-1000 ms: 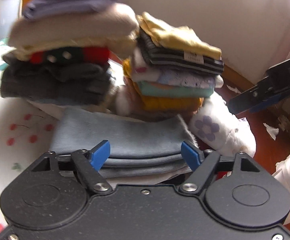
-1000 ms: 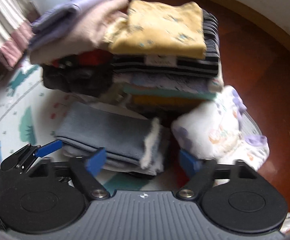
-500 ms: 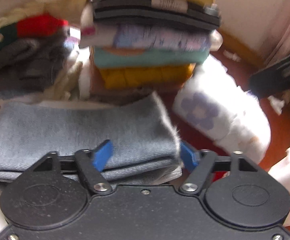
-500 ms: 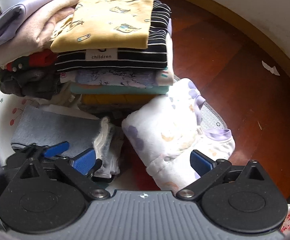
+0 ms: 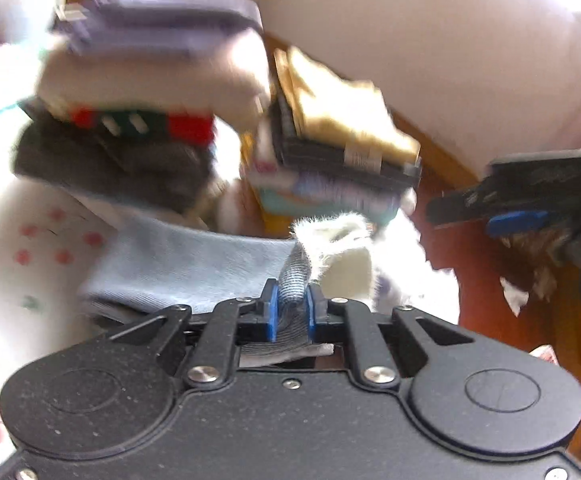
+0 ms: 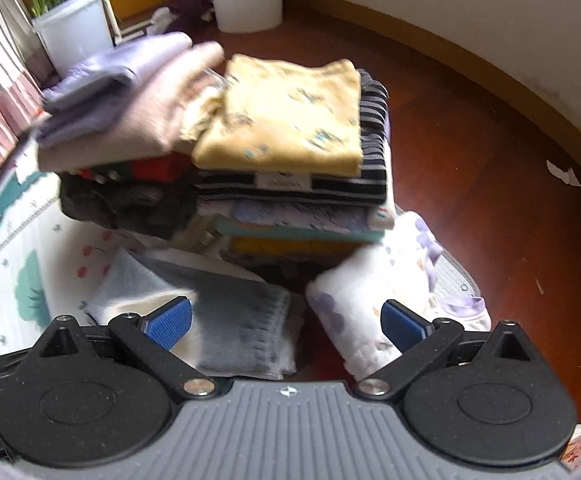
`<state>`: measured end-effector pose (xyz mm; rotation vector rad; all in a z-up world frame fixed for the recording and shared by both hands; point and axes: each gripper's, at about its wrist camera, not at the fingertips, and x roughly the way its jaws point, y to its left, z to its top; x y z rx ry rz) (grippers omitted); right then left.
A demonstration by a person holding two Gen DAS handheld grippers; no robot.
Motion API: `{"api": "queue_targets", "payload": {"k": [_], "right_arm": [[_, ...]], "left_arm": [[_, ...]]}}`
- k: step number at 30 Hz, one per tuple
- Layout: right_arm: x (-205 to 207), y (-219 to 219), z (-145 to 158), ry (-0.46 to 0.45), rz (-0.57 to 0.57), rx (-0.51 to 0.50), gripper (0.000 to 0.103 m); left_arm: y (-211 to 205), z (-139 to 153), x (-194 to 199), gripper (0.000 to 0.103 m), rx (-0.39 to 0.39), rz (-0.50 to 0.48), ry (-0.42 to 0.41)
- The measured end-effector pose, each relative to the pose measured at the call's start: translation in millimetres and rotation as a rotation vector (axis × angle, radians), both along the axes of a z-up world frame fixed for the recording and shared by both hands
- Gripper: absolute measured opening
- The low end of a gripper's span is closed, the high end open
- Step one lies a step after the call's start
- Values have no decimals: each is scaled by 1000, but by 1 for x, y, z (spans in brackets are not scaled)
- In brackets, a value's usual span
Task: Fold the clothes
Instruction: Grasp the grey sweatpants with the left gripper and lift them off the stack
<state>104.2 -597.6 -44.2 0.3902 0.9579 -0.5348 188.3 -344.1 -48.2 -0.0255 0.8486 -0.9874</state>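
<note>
Left wrist view showed the left gripper (image 5: 290, 312) fingers clamped on the grey garment (image 5: 178, 264) stretching toward ten o'clock, while the right gripper (image 6: 286, 320) fingers stood apart.

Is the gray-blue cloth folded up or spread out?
Folded: the gray-blue cloth lies in stacked layers, one edge pinched in the left hand-held gripper.

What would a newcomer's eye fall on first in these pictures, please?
Probably the two tall stacks of folded clothes on the floor, the right one topped by a yellow garment. Next, the left gripper, shut on the edge of a grey-blue garment lying before the stacks, while the right gripper hangs open above it.
</note>
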Motion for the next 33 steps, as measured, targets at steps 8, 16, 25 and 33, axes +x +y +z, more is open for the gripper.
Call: {"api": "queue_targets", "payload": {"k": [8,16,25,33], "right_arm": [[0,55,70,-147,69,28,100],[1,140,113,-250,211,117,102],[17,196,103,-162,334,80,102],[49,261,70,-58,603,-77,89]], "left_arm": [[123,116,-21,12,-51,154,-144],[243,137,-53,11,159,305,-217],[410,80,-51,30,516,665,-138],[447,48,-25,55,544,603,-85]]}}
